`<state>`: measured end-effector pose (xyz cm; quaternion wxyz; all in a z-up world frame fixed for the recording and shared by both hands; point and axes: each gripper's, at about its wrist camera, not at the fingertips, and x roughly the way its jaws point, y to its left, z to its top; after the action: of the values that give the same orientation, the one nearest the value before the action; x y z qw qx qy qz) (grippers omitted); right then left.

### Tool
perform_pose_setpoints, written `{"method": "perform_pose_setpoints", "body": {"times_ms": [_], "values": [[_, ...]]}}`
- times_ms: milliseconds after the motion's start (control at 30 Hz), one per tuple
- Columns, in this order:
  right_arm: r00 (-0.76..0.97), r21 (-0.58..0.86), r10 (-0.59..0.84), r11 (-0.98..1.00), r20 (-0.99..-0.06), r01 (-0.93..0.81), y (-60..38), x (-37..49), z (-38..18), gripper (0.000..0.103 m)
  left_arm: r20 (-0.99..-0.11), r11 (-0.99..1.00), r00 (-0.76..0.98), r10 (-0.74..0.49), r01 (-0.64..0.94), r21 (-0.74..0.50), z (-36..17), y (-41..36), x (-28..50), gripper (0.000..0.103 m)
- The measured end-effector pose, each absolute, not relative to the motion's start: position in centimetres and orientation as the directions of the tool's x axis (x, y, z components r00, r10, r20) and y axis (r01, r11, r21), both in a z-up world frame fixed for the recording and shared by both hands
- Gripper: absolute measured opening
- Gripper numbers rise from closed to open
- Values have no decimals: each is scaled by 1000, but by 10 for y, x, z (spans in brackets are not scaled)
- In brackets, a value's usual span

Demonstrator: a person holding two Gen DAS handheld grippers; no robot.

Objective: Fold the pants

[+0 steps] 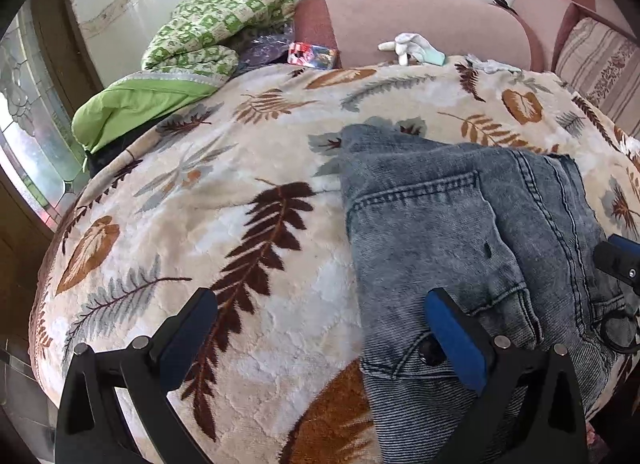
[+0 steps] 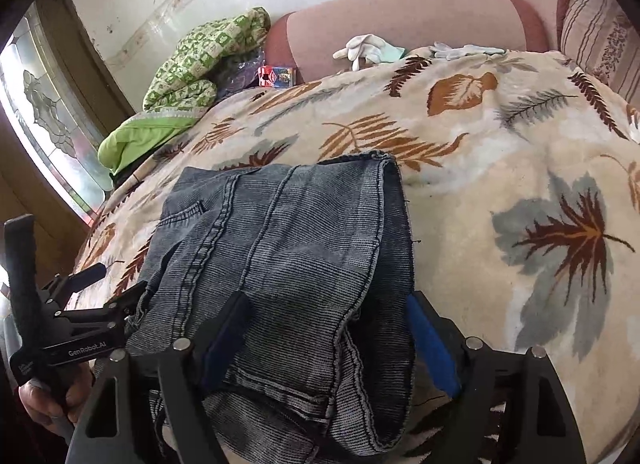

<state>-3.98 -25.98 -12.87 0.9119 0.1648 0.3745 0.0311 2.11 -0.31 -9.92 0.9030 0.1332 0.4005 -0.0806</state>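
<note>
The left gripper (image 1: 320, 340) has its fingers wide apart over the fluffy leaf blanket (image 1: 224, 168). The rough grey jeans (image 2: 280, 248) lie folded on it. The right gripper (image 2: 332, 344) stands apart around their hem.

Faded grey-blue denim pants (image 2: 288, 248) lie folded in a compact stack, back pocket up, hems atop.

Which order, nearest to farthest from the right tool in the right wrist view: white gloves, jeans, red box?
1. jeans, between the right tool's open fingers.
2. red box, far left, at the sofa.
3. white gloves, far centre; nearly level with the box, too close to call.
</note>
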Motion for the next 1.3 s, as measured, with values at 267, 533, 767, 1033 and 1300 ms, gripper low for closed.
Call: {"method": "perform_pose_setpoints", "body": {"times_ms": [267,533,767,1033,1300], "values": [[799,351,183,936,-573,38,-264,-56,-108,83,-772,987,636,-16,133,90,-97,33,42,103],[687,263,199,965,-698,-12,-239,-35,-130,83,-804,970,594,14,187,155,-116,17,42,103],[709,349,236,937,-665,16,-267,-46,-115,83,-791,972,597,-137,235,9,-93,31,45,103],[631,569,402,819,-664,77,-320,-26,-123,83,-863,893,367,-348,411,-185,-103,15,69,103],[526,739,603,670,-600,74,-327,5,-155,85,-883,818,161,-441,477,-322,-127,-1,92,103]]}}
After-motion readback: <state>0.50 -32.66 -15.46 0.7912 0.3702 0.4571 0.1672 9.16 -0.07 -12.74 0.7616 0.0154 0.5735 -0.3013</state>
